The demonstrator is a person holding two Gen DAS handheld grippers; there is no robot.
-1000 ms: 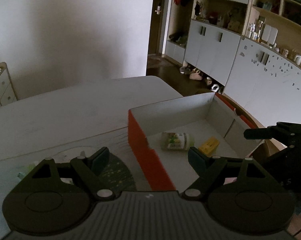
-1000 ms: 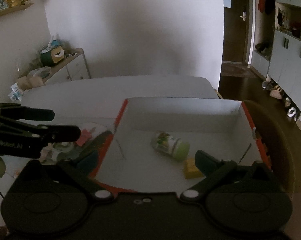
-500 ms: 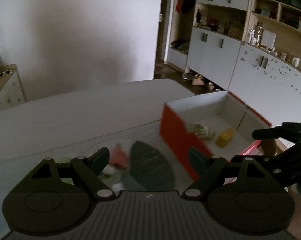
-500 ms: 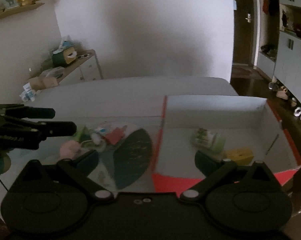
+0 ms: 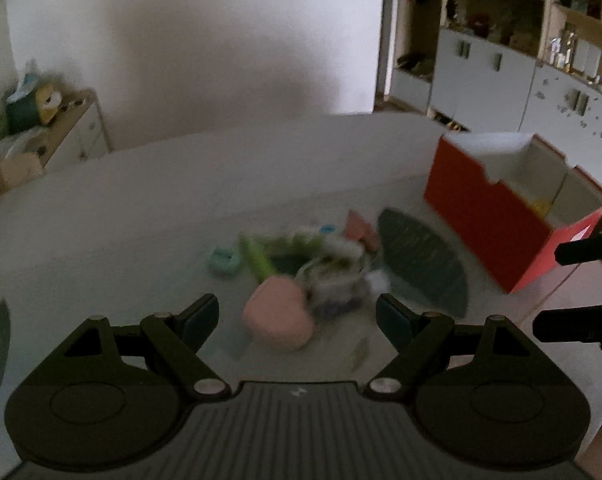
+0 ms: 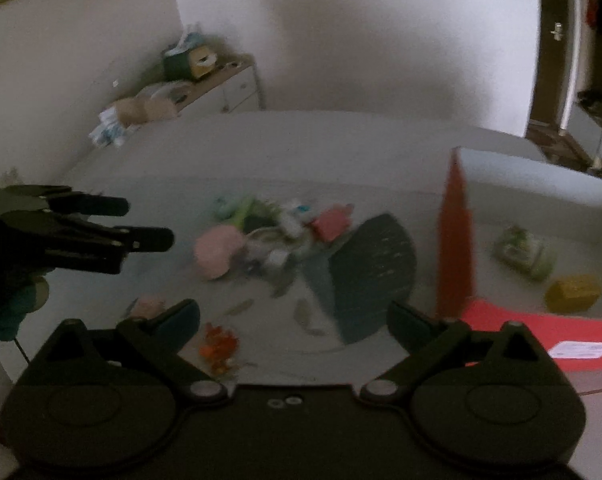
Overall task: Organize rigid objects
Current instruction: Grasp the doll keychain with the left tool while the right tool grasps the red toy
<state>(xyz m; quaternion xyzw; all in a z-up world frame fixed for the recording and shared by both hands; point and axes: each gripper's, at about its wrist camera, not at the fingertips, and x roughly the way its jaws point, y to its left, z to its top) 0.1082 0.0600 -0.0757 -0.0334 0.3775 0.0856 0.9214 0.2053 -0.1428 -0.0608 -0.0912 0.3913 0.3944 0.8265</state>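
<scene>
Small hard objects lie in a loose pile [image 5: 301, 264] near the middle of the pale table [image 5: 141, 208], blurred in both views: a rounded pink cup-like piece [image 5: 279, 318], a green stick [image 5: 257, 262], a teal block [image 5: 223, 262] and a reddish-pink box [image 6: 331, 222] can be made out, the rest is too smeared to name. Just beside the pile a dark speckled fan-shaped mat [image 5: 425, 264] lies flat. To its right stands an open cardboard box [image 5: 489, 216], orange-red outside and white inside, with straight walls and a low front flap. Inside it rest a pale green bottle [image 6: 523, 252] on its side and a yellow block [image 6: 575, 292], near each other but apart.

The left gripper [image 5: 297, 316] hangs above the table with its fingers spread wide, nothing between them; the pink piece shows in the gap below. The right gripper [image 6: 293, 318] is likewise spread wide and empty, over the mat's edge and a small orange scrap [image 6: 217, 346].

A white sideboard [image 6: 229, 84] with clutter stands against the far wall.
</scene>
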